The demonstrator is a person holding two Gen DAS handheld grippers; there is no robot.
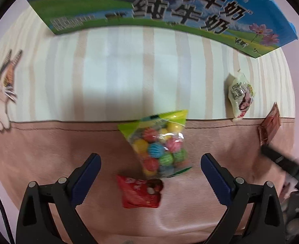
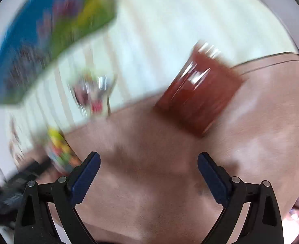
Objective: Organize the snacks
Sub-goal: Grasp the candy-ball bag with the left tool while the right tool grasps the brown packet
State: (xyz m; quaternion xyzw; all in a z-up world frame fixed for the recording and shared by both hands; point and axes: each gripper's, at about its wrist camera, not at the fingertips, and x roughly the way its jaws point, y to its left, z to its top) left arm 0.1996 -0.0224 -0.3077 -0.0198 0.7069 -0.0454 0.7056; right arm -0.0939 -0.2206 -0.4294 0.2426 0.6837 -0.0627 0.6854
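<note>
In the left wrist view a clear bag of coloured candy balls (image 1: 159, 144) with a green top lies on the pink cloth, just ahead of my open, empty left gripper (image 1: 150, 162). A red snack packet (image 1: 141, 193) lies between its fingers. A white snack pack (image 1: 241, 95) and a brown packet (image 1: 269, 128) lie to the right. The right wrist view is blurred by motion. My right gripper (image 2: 148, 162) is open and empty, with the brown packet (image 2: 198, 99) ahead and to the right. The white pack (image 2: 92, 93) and the candy bag (image 2: 61, 152) are to the left.
A blue and green milk carton box (image 1: 149, 10) stands at the back; it also shows at the upper left of the right wrist view (image 2: 48, 40). The surface is a striped white and pink cloth (image 1: 119, 71) with a cat print (image 1: 1, 97). The right gripper's dark body (image 1: 285, 162) shows at the right.
</note>
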